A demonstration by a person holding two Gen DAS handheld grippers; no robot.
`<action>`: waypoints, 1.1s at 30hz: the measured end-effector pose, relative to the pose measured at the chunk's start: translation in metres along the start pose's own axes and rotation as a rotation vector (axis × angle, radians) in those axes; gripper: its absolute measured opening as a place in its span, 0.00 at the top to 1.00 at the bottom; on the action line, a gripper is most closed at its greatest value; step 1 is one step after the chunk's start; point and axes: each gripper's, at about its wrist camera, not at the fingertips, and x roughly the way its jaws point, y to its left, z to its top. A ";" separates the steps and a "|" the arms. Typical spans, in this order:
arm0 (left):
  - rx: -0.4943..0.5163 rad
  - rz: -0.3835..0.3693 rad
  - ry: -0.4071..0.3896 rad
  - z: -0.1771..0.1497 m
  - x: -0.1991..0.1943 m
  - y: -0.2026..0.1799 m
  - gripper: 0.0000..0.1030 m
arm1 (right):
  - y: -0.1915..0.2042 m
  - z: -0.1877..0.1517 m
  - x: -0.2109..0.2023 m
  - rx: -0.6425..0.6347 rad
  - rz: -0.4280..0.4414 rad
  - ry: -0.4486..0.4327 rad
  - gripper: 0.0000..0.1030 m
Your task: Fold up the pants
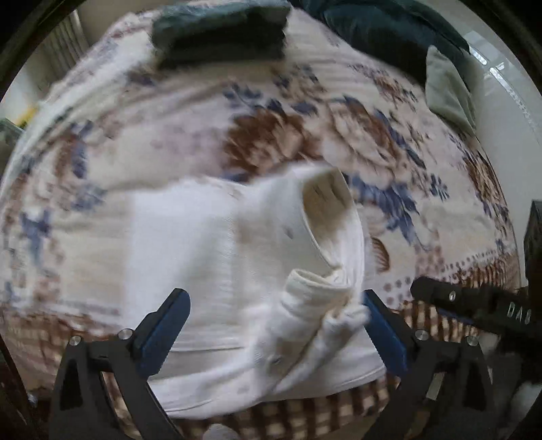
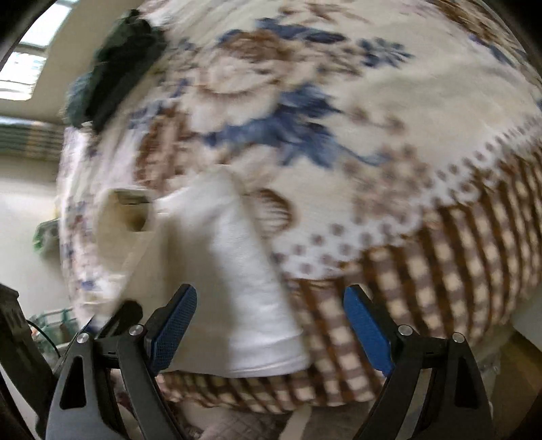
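1. The left hand-held gripper [image 1: 274,325] is hanging over the bed with its blue pads spread wide, gripping nothing; a bunched fold of the white pants [image 1: 216,270] is lying between them, brushing or just beside the right pad.
2. The right hand-held gripper [image 2: 271,331] is also standing wide apart, pointing steeply down, with nothing pinched; the edge of the pants [image 2: 250,298] is sitting under the gap.
3. The pants are lying partly folded near the front edge of the bed, on the floral blanket [image 1: 305,135], waistband opening gaping toward the far side.
4. A folded dark green garment [image 1: 220,30] is resting at the far end of the bed, well apart from the pants.
5. Both views are blurring.
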 end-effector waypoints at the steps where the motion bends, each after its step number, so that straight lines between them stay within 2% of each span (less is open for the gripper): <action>1: -0.012 0.004 0.008 0.001 -0.004 0.007 0.02 | 0.009 0.003 0.000 -0.023 0.031 0.003 0.11; 5: -0.100 0.007 0.024 -0.002 -0.014 0.042 0.02 | 0.052 0.003 0.006 -0.114 0.080 0.015 0.10; 6: -0.131 -0.015 0.043 -0.003 -0.015 0.054 0.02 | 0.062 0.006 0.010 -0.126 0.095 0.024 0.10; 8: -0.172 -0.086 0.073 -0.005 -0.017 0.065 0.02 | 0.076 0.007 0.017 -0.125 0.129 0.042 0.10; 11: -0.242 -0.283 0.092 -0.011 -0.029 0.079 0.02 | 0.087 0.010 0.031 -0.088 0.203 0.088 0.10; 12: -0.238 -0.297 0.093 -0.013 -0.036 0.080 0.02 | 0.090 0.010 0.037 -0.071 0.228 0.107 0.10; 14: -0.207 -0.242 0.064 -0.017 -0.048 0.081 0.02 | 0.085 0.010 0.048 0.000 0.314 0.155 0.10; 16: -0.190 -0.161 0.048 -0.019 -0.050 0.085 0.02 | 0.081 0.010 0.059 0.018 0.333 0.185 0.10; 18: -0.182 -0.041 0.059 -0.020 -0.038 0.096 0.02 | 0.079 0.011 0.075 -0.004 0.249 0.208 0.10; 20: -0.198 -0.007 0.068 -0.021 -0.027 0.108 0.02 | 0.079 0.009 0.089 -0.045 0.152 0.219 0.10; 22: -0.226 0.041 0.084 -0.022 -0.014 0.123 0.02 | 0.083 0.004 0.100 -0.107 0.097 0.241 0.10; 25: -0.240 0.103 0.100 -0.025 -0.003 0.141 0.02 | 0.099 -0.004 0.114 -0.204 0.047 0.249 0.10; 29: -0.278 0.140 0.109 -0.029 0.003 0.161 0.02 | 0.116 -0.010 0.128 -0.268 -0.031 0.222 0.10; 31: -0.274 0.167 0.116 -0.030 0.005 0.165 0.02 | 0.130 -0.014 0.129 -0.314 -0.069 0.173 0.17; 33: -0.270 0.175 0.125 -0.031 0.008 0.166 0.02 | 0.146 -0.020 0.129 -0.369 -0.084 0.135 0.48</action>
